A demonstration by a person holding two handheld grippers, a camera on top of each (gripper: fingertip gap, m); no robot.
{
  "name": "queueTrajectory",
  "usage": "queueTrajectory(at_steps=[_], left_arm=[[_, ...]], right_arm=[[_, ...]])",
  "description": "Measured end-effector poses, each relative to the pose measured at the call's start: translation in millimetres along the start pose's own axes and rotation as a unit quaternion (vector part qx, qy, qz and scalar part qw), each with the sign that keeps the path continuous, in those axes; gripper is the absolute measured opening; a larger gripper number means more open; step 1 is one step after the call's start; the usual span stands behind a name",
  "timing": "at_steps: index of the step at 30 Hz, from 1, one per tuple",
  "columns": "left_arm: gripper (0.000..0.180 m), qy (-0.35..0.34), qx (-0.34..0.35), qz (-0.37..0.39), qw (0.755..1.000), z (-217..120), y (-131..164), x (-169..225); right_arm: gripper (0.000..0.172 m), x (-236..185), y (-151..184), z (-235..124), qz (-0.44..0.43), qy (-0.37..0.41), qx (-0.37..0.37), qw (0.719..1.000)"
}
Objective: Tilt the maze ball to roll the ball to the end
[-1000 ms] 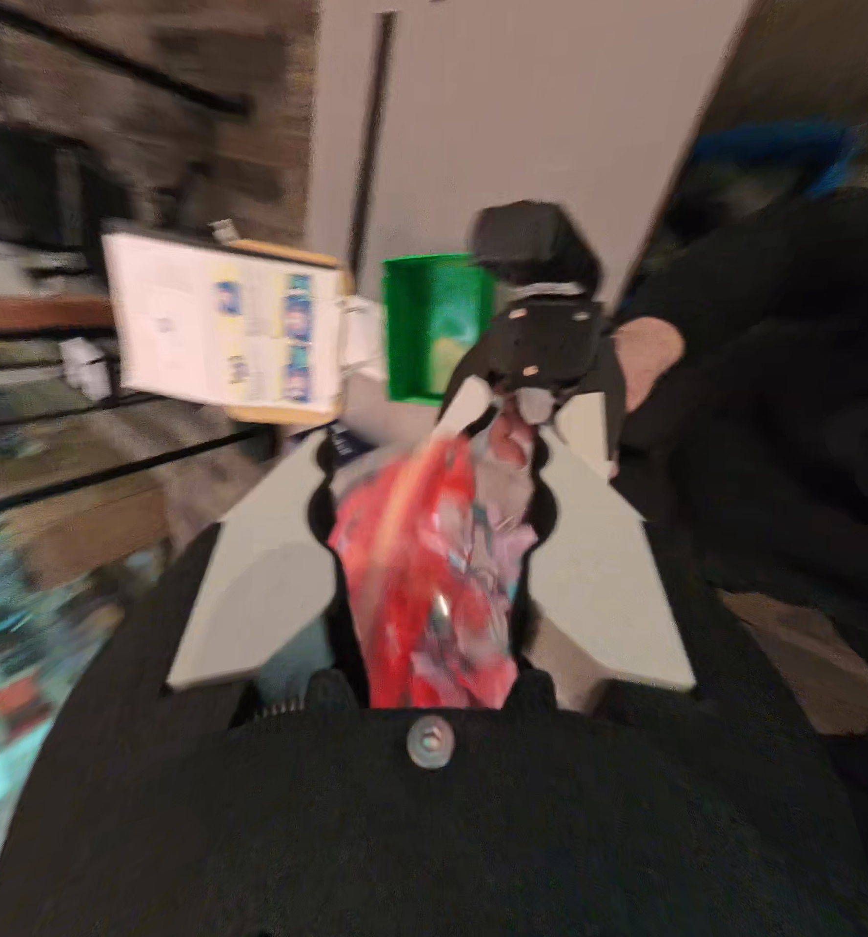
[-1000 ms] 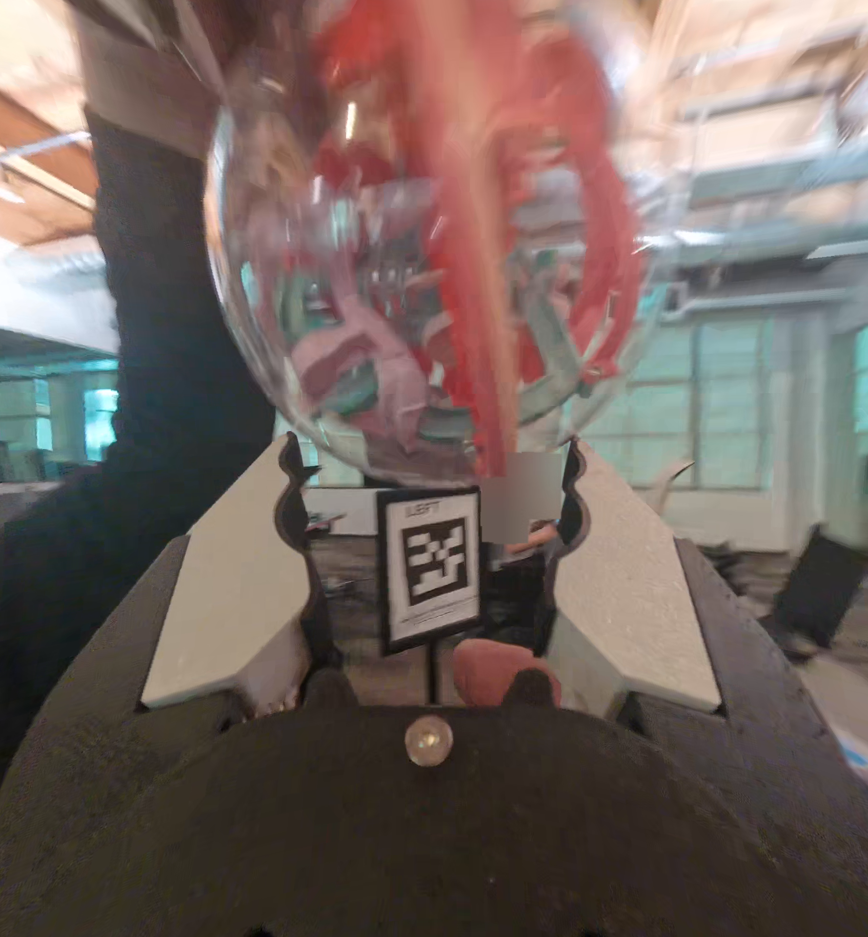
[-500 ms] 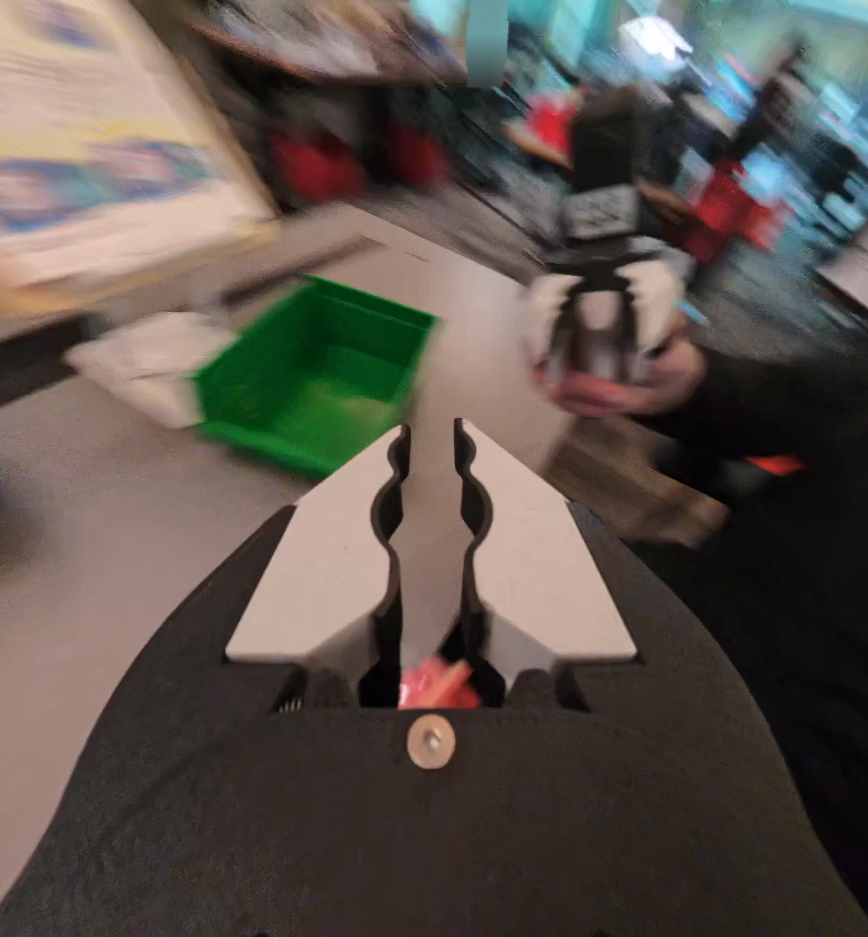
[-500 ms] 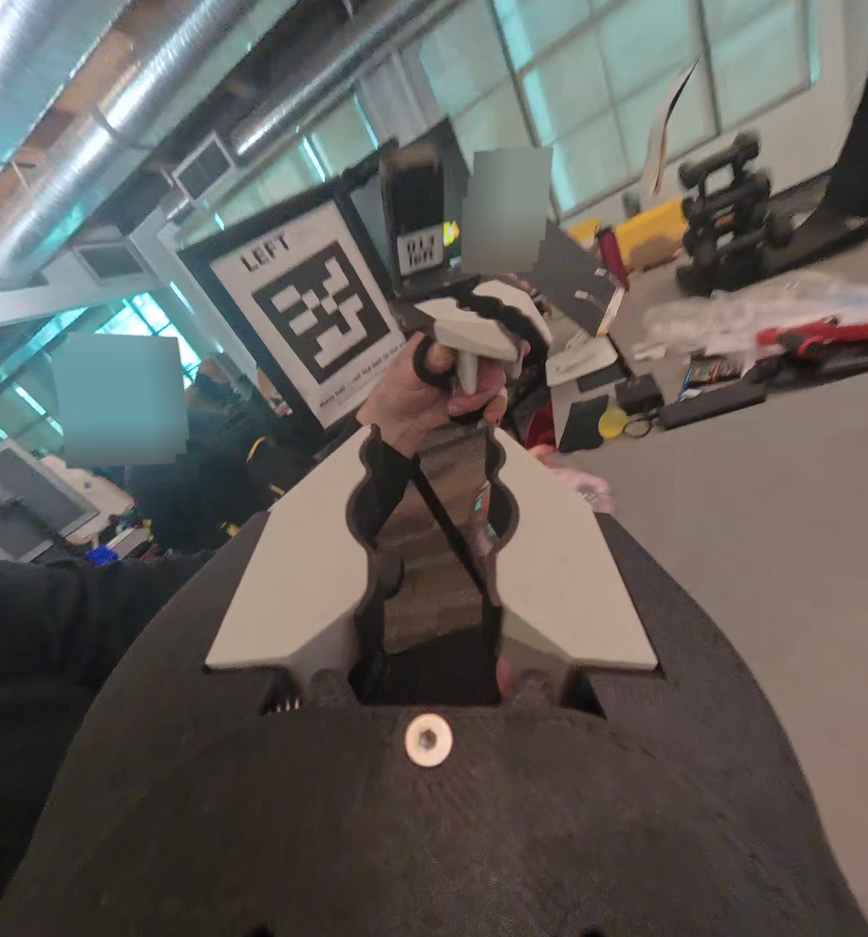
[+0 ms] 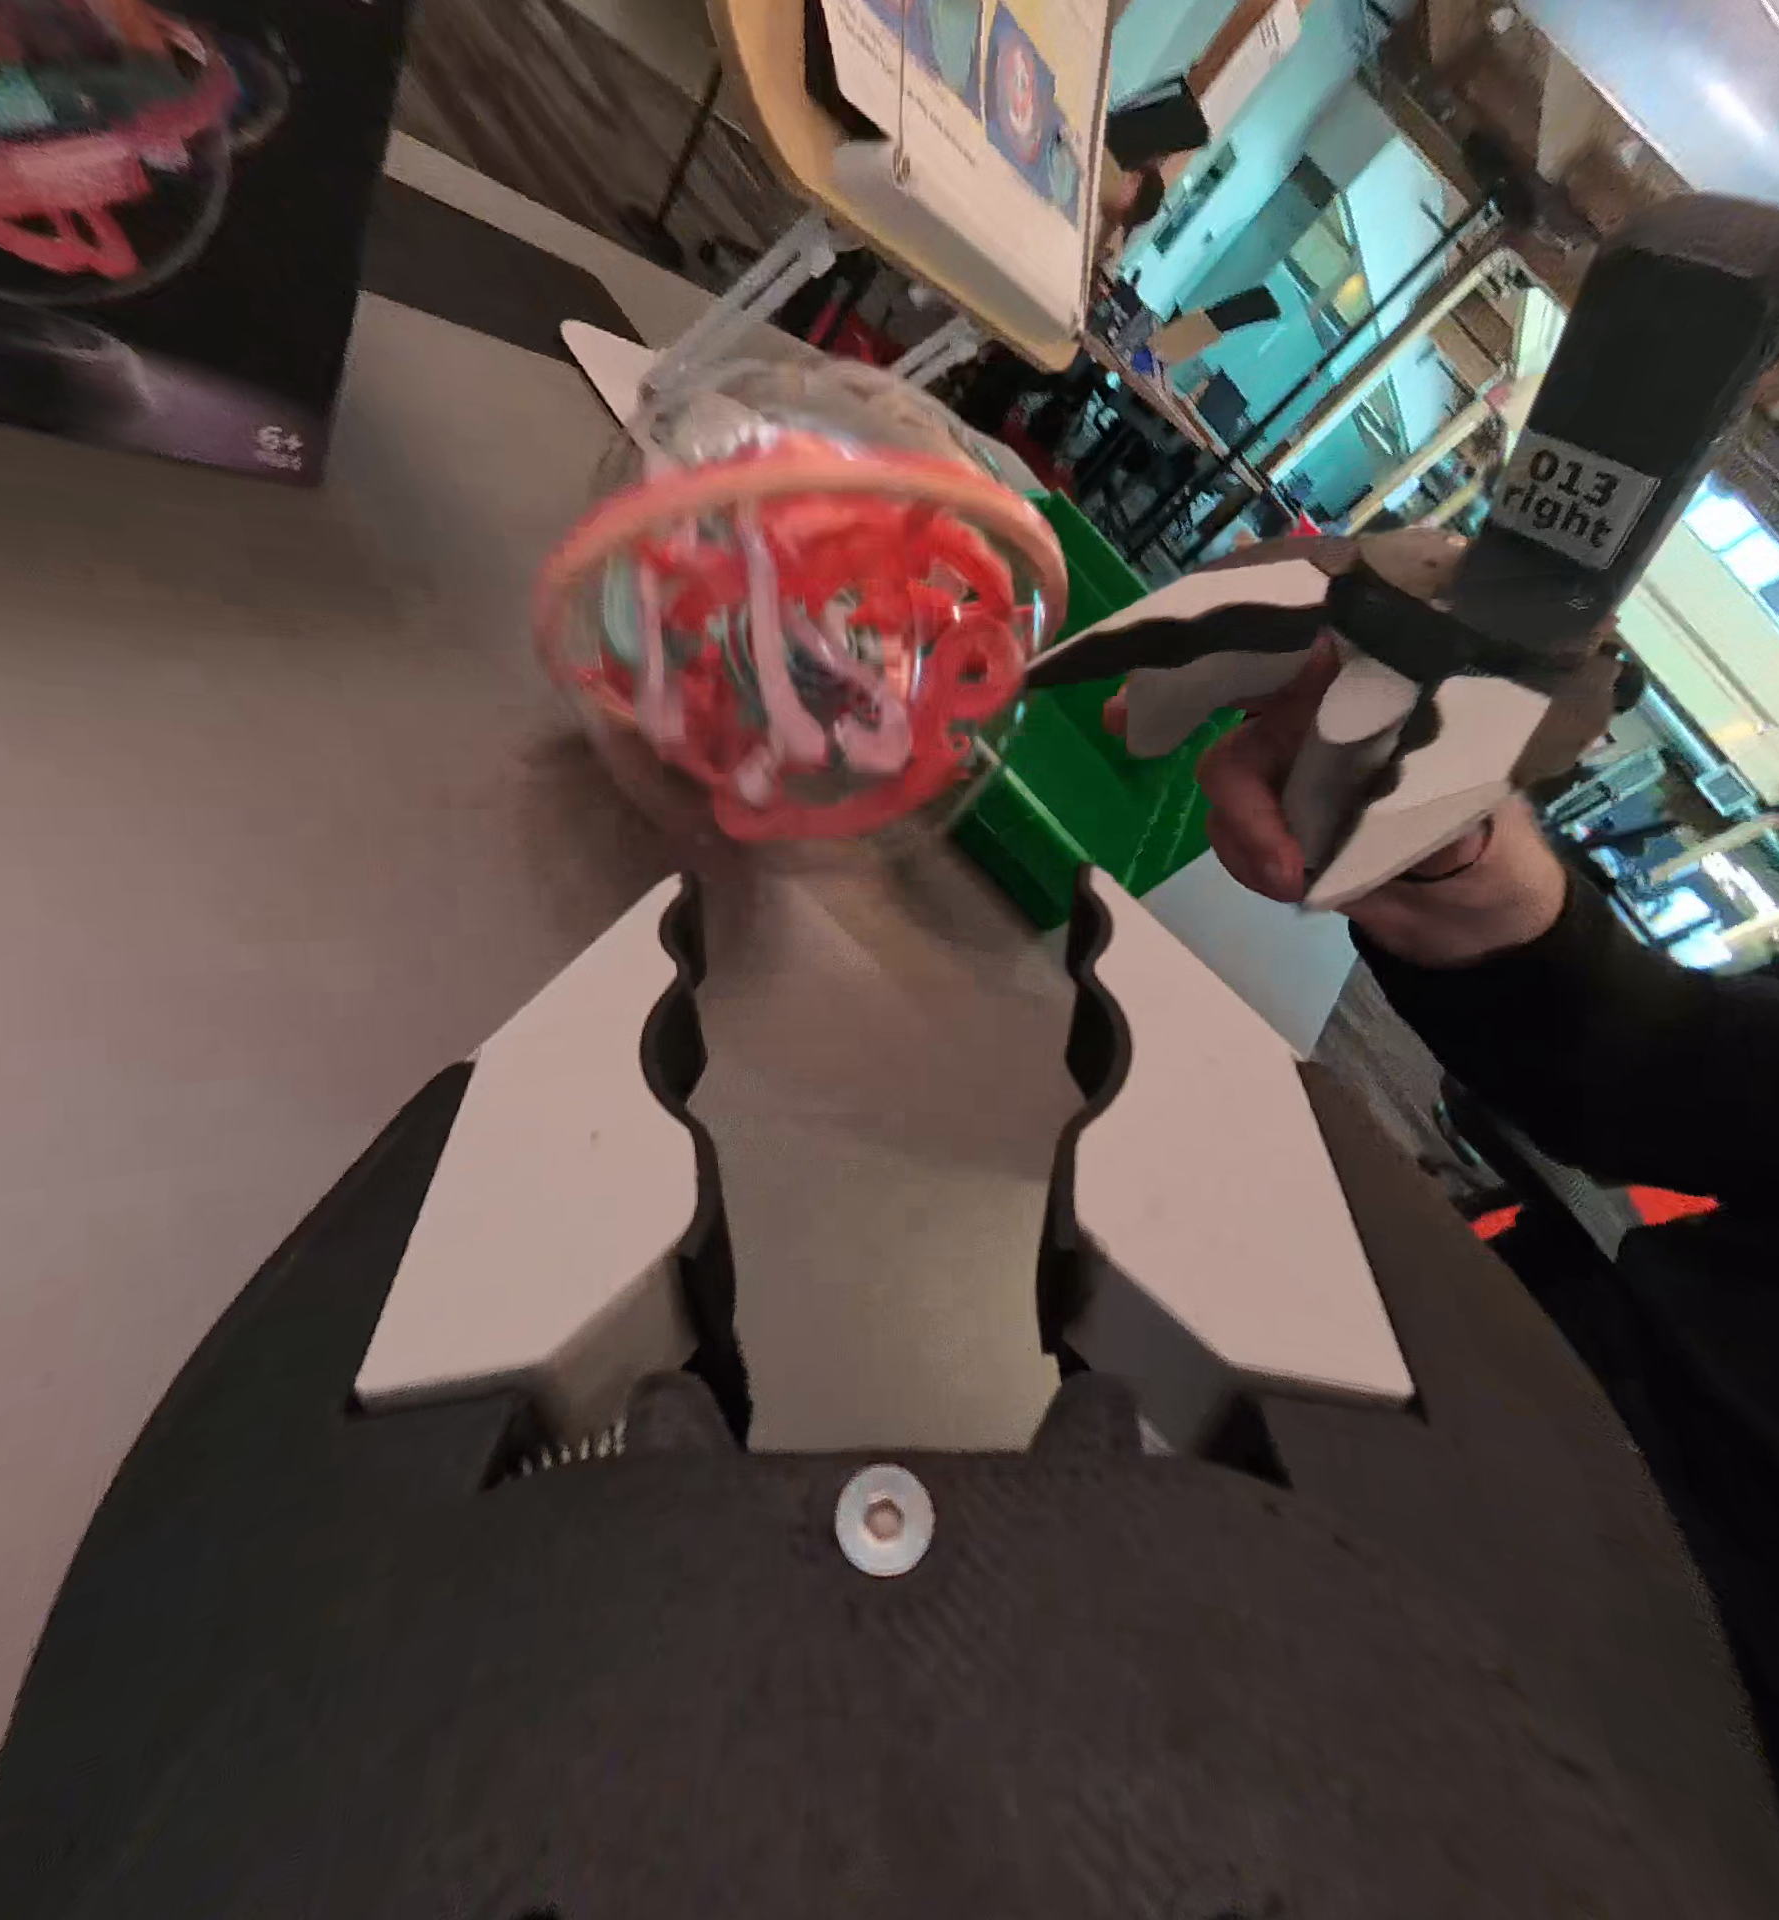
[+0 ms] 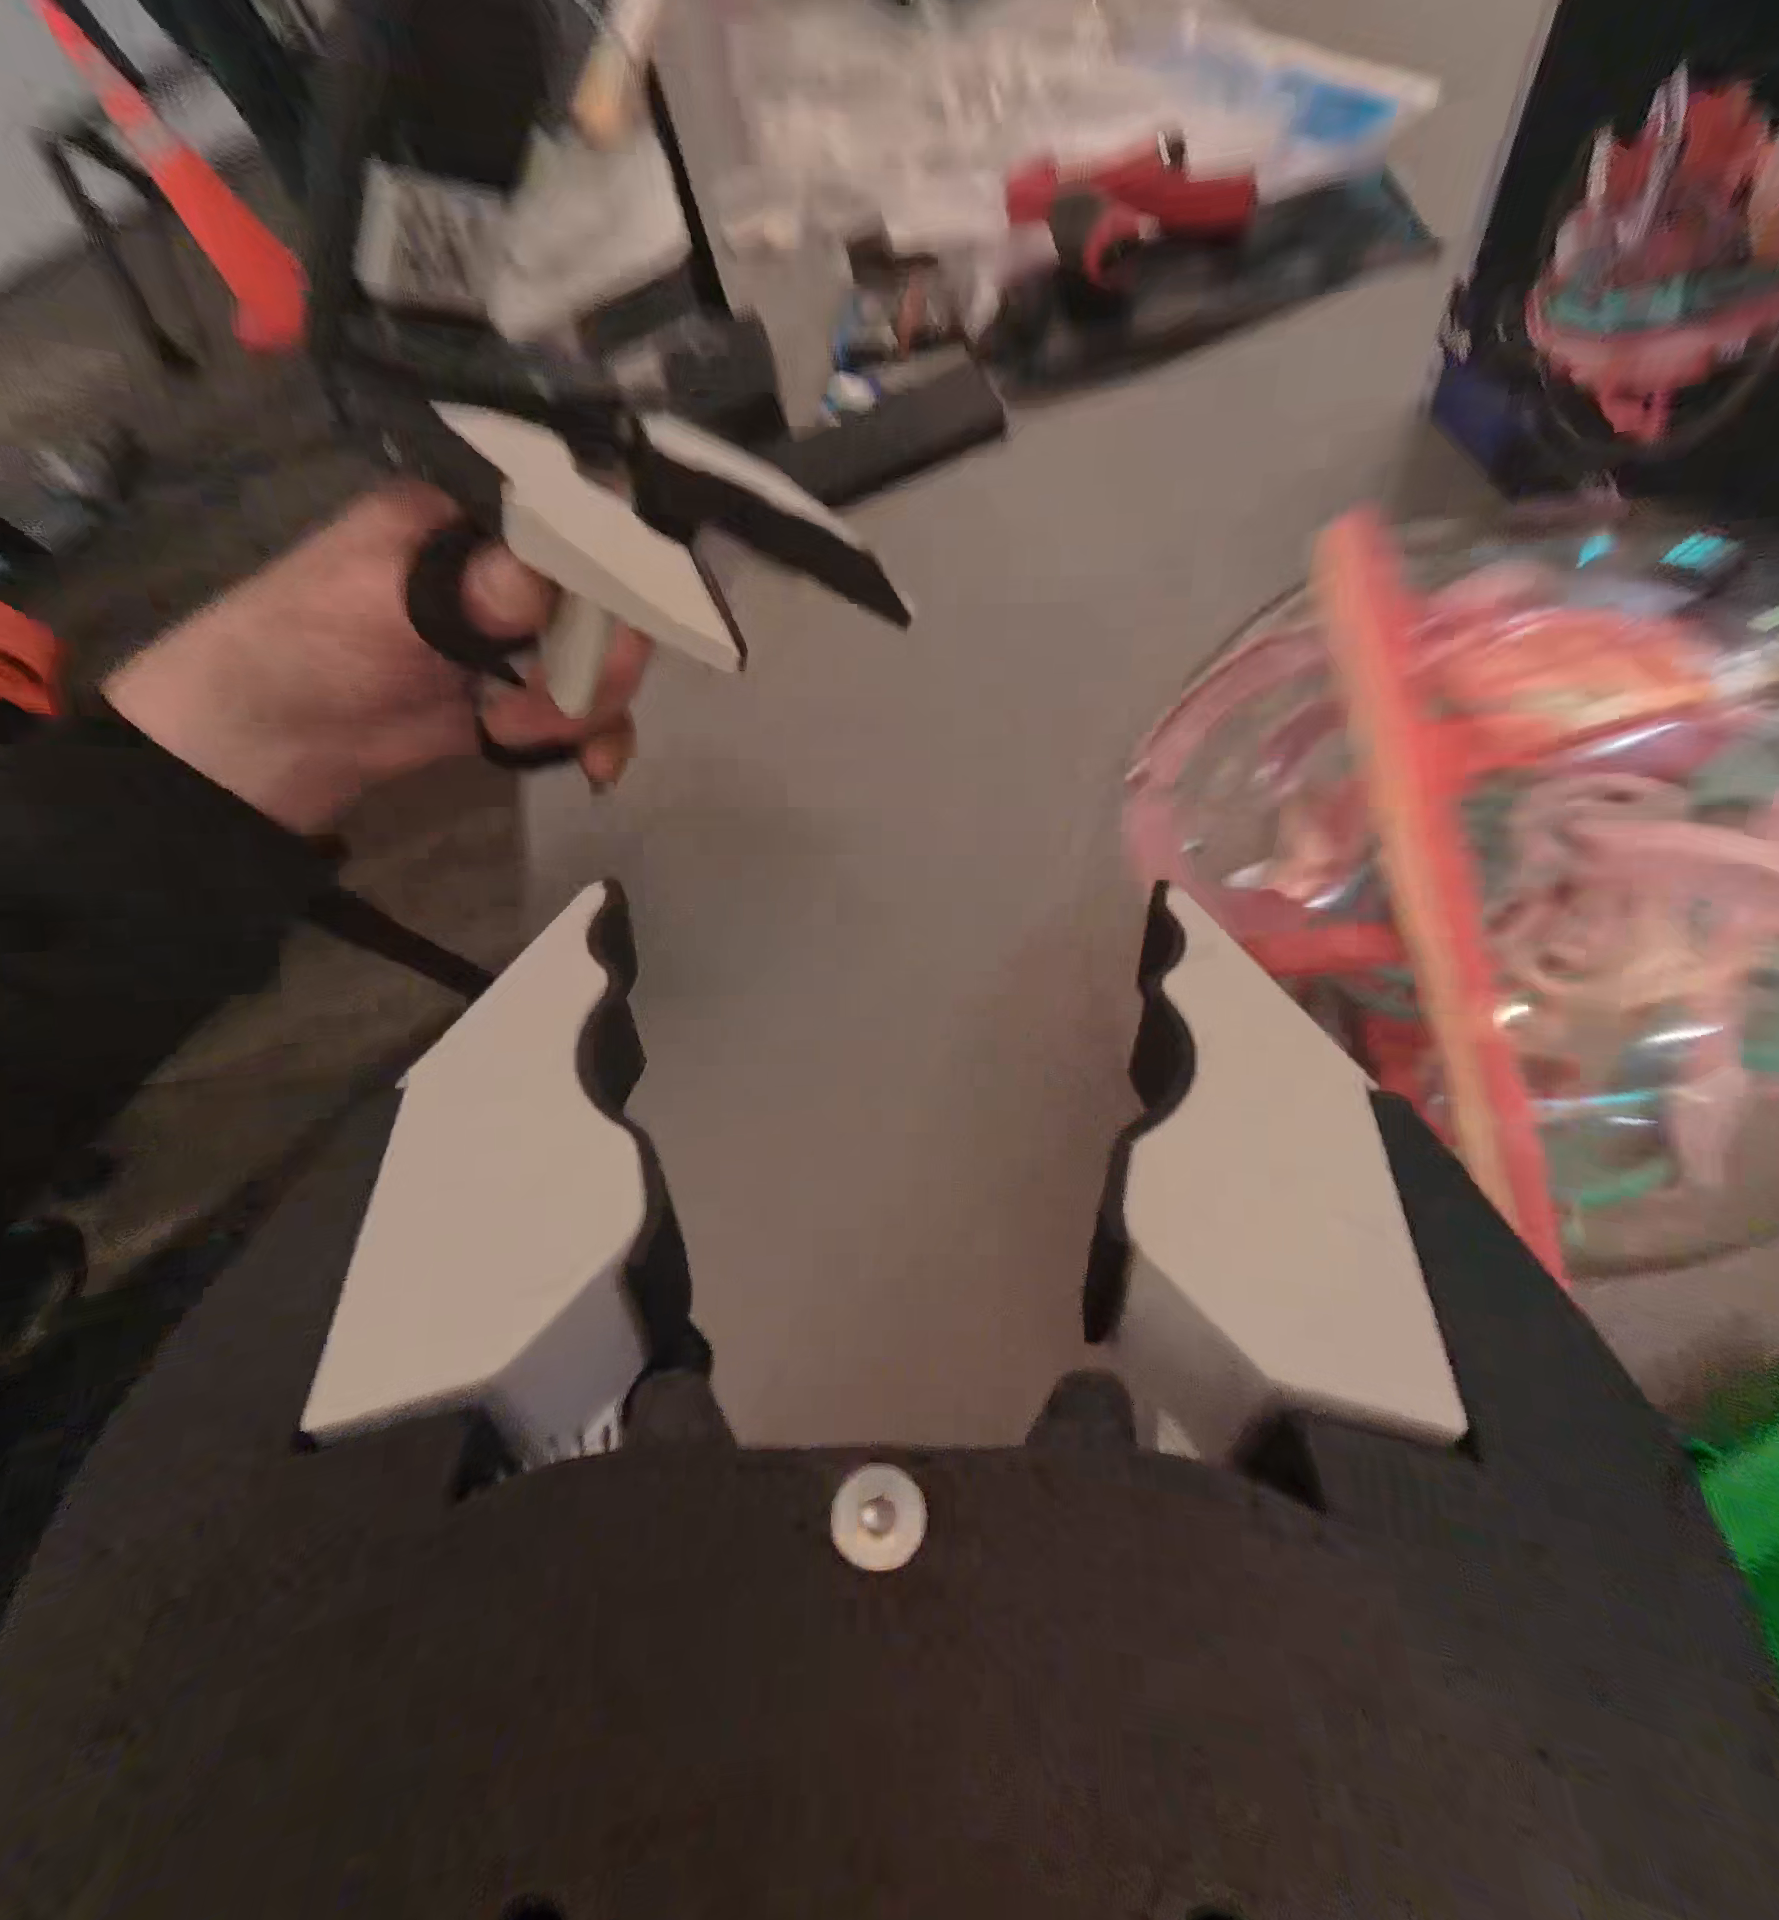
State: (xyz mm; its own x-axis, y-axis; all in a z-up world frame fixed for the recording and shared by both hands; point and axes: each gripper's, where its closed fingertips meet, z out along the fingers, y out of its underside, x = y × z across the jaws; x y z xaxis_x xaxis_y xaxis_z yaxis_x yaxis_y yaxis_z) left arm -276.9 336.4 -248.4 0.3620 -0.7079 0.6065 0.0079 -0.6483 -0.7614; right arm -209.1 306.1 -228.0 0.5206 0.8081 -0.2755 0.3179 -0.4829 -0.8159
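Both hand-held grippers, left (image 5: pixel 880 904) and right (image 6: pixel 885 894), gape empty over the grey tabletop (image 5: pixel 189 831) as the maze ball (image 5: pixel 797 644) sits loose between them beside a green bin (image 5: pixel 1072 790), free to roll away ungripped.

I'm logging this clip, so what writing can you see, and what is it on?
I won't quote writing; these things bear it.
Grey label, on the post of the right gripper: legible.
Dark toy box: small corner mark.
Clipboard sheet: too blurred.
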Motion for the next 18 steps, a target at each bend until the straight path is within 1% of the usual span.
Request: queueTrajectory(at_steps=[1, 3, 4, 5, 6, 8, 10, 12, 13, 14, 16, 17, 18], left_arm=[[0.068, 0.005, -0.005, 0.01, 1.0, 9.8, -3.6, -2.9], [0.069, 0.006, -0.023, 0.024, 0.999, 23.5, -9.3, -8.1], [0.07, 0.004, -0.025, 0.03, 0.999, 27.3, -12.6, -11.1], [0.07, 0.007, -0.022, 0.029, 0.999, 29.9, -15.6, -13.0], [0.07, 0.019, -0.017, 0.026, 0.999, 32.3, -17.4, -12.1], [0.071, 0.025, -0.012, 0.034, 0.999, 38.1, -16.9, -13.3], [0.082, 0.006, -0.012, 0.037, 0.999, 45.2, -14.2, -23.3], [0.095, 0.01, 0.007, 0.028, 1.0, 56.0, -18.1, -27.6], [0.095, 0.011, 0.016, 0.029, 0.999, 63.4, -21.1, -29.1], [0.097, 0.005, 0.019, 0.044, 0.999, 73.4, -23.7, -31.1], [0.095, -0.019, 0.023, 0.085, 0.996, 97.1, -34.6, -35.7], [0.096, -0.026, 0.024, 0.09, 0.995, 110.7, -42.1, -38.0], [0.096, -0.032, 0.019, 0.087, 0.995, 124.6, -49.8, -41.4]], right_arm=[[0.094, 7.2, 10.7, 6.5, -0.003, 0.005, -0.03, 1.0], [0.093, -0.1, 30.0, 13.1, 0.03, -0.048, -0.078, 0.995], [0.09, -4.9, 32.0, 9.4, 0.038, -0.068, -0.083, 0.994], [0.092, -5.3, 30.4, 1.9, 0.026, -0.066, -0.079, 0.994], [0.095, -0.7, 25.8, -9.2, 0.004, -0.047, -0.072, 0.996], [0.1, 21.5, 5.2, -40.4, -0.055, 0.025, -0.044, 0.997], [0.106, 52.5, -19.1, -74.6, -0.098, 0.096, -0.026, 0.99], [0.12, 92.0, -34.6, -99.7, -0.101, 0.15, -0.034, 0.983], [0.125, 109.6, -36.0, -106.2, -0.091, 0.161, -0.053, 0.981], [0.127, 123.7, -36.0, -109.1, -0.079, 0.161, -0.071, 0.981], [0.123, 145.7, -36.4, -107.0, -0.056, 0.15, -0.087, 0.983], [0.121, 154.6, -34.4, -102.9, -0.046, 0.144, -0.095, 0.984], [0.122, 163.0, -29.8, -97.7, -0.043, 0.142, -0.109, 0.983]])
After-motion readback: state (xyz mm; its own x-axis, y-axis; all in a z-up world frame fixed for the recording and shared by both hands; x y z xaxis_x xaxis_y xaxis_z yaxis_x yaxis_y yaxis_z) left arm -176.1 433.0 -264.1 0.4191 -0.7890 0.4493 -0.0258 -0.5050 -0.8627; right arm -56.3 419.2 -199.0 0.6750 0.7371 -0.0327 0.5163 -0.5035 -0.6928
